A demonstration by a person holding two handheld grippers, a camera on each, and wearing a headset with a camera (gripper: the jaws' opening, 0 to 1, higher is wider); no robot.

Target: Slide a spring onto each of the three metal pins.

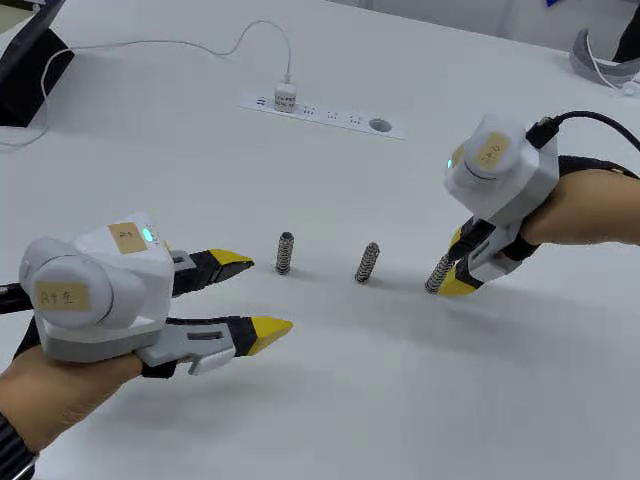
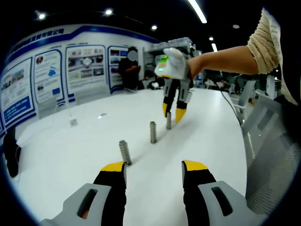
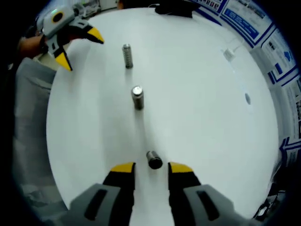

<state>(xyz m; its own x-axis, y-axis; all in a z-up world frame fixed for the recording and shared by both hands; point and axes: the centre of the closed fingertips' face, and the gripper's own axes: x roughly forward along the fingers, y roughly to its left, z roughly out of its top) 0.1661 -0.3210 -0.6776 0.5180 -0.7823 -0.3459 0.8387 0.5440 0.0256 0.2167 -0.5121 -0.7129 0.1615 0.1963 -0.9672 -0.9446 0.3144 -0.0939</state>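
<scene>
Altogether three spring-clad pins (image 1: 368,262), left tongs (image 1: 265,293), right tongs (image 1: 457,264).

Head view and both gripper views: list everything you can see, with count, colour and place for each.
Springs on pins: three, grey metal, upright in a row mid-table: left spring, middle spring, right spring.
Table: one, white, under everything.
Socket strip: one, white, set in the far side of the table.
Plug: one, white, with a white cable, in the strip.
Dark object: one, black, far left corner.
Posters: several, blue and white, on the wall in the left gripper view.
Left gripper: white-grey, yellow-tipped jaws, open, near left.
Right gripper: same colours, jaws either side of the right spring, with gaps.
Hands: two, one holding each gripper.
</scene>
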